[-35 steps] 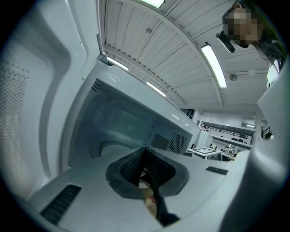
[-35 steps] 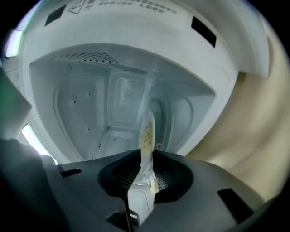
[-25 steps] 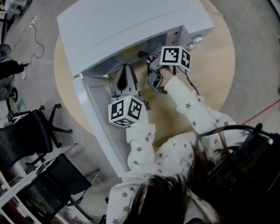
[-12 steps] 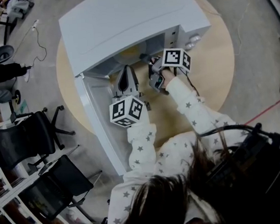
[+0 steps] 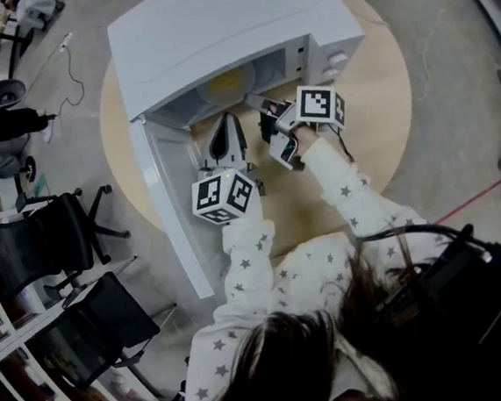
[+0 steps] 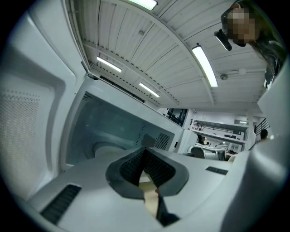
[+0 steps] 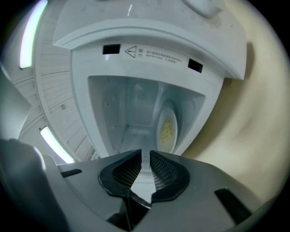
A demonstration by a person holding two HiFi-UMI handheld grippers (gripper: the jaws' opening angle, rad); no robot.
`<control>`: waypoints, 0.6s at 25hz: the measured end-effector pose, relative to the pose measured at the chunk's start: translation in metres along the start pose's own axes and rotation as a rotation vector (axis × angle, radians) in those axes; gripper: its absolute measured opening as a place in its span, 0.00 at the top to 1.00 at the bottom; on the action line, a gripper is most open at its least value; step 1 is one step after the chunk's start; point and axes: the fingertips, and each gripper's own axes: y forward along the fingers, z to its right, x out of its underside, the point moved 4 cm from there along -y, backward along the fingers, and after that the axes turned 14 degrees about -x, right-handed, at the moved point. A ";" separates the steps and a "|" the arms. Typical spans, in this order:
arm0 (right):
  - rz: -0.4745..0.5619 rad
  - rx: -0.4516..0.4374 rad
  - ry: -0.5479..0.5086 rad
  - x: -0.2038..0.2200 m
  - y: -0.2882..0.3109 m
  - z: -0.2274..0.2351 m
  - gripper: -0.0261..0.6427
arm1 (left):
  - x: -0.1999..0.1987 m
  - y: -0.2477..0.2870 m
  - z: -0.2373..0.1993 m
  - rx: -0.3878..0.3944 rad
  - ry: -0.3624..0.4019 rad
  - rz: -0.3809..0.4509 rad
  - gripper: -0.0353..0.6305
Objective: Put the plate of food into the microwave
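The white microwave (image 5: 217, 31) stands on a round wooden table (image 5: 383, 112) with its door (image 5: 170, 203) swung open to the left. A white plate with yellow food (image 5: 226, 87) lies inside the cavity; the right gripper view also shows the plate (image 7: 166, 129) deep inside. My left gripper (image 5: 224, 123) is just in front of the opening beside the door, its tips touching and nothing held (image 6: 145, 154). My right gripper (image 5: 261, 108) hovers at the opening's right side, apart from the plate. Its jaws (image 7: 145, 156) leave only a thin slit with nothing in it.
Black office chairs (image 5: 35, 247) stand to the left of the table, near shelving at the lower left. A cable (image 5: 66, 67) runs over the grey floor. The microwave's control panel (image 5: 325, 56) with knobs is on its right side.
Both grippers have drawn back a little from the microwave opening. More of the plate inside shows in the head view.
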 end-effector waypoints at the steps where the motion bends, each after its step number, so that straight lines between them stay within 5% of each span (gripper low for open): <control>1: -0.002 -0.024 -0.008 0.001 -0.003 -0.007 0.87 | 0.000 -0.003 0.003 0.011 0.003 0.002 0.94; 3: -0.011 -0.053 -0.036 0.003 -0.011 -0.021 0.94 | 0.000 -0.010 0.011 0.036 0.010 0.009 0.94; 15: -0.091 -0.207 -0.201 0.025 -0.073 -0.096 0.95 | -0.022 -0.064 0.073 0.230 0.048 0.067 0.94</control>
